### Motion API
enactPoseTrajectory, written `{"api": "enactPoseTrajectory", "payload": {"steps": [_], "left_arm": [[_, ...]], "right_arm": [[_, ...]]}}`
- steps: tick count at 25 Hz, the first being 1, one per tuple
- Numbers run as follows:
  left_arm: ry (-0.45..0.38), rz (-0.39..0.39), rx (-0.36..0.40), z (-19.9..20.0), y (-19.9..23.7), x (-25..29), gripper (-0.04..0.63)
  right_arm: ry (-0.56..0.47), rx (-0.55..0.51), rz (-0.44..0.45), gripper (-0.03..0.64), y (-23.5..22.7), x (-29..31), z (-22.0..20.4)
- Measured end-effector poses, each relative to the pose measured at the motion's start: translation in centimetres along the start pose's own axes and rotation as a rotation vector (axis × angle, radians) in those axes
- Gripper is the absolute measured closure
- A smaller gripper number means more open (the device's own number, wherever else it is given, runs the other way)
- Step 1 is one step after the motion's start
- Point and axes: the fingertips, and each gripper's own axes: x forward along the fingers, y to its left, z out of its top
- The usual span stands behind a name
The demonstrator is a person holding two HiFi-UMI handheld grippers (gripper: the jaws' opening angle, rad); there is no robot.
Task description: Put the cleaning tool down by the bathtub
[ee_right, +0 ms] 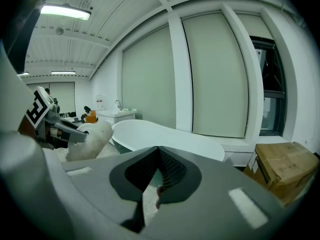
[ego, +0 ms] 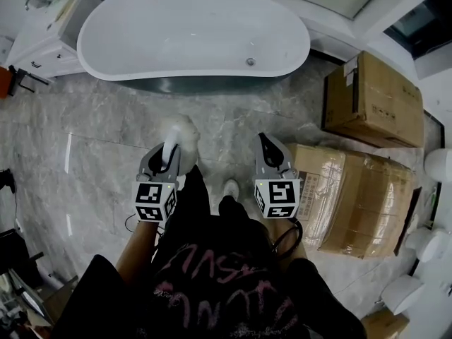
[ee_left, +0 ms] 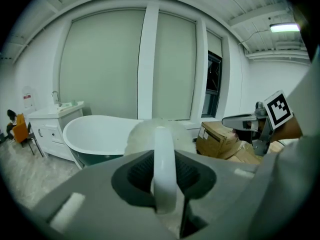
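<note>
Left gripper clenched on fluffy-headed cleaning tool, right gripper closed, empty; best lowered gently at twelve o'clock, beside the bathtub.

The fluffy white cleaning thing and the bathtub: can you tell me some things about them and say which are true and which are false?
1. The left gripper is clamped on the cleaning tool by its white handle. True.
2. The cleaning tool lies inside the bathtub. False: it is held over the floor in front of the tub.
3. The right gripper holds a box. False: its jaws are shut with nothing between them.
4. Cardboard boxes stand to the right of the bathtub. True.
5. The bathtub is full of water. False: its inside is bare white, with the drain showing.
</note>
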Motion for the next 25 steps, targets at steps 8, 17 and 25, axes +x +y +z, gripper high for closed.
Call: {"api": "enactPoseTrajectory", "payload": {"steps": [8,17,25], "left_arm": [[0.046,-0.045,-0.029,-1.4,2.4,3.5,0.506],[0.133,-0.105,-0.026,-4.3,4.6,8.3,0.506],[0.200,-0.161,-0.023,-6.4,7.3,13.2,0.506]], "right_arm": [[0.054,-0.004,-0.023,0.603,0.5,3.7,-1.0],[0.089,0.062,-0.064,0.602,0.7,8.8,-2.6],[0.166,0.101,-0.109,0.601,0.7,12.7,-5.4]]}}
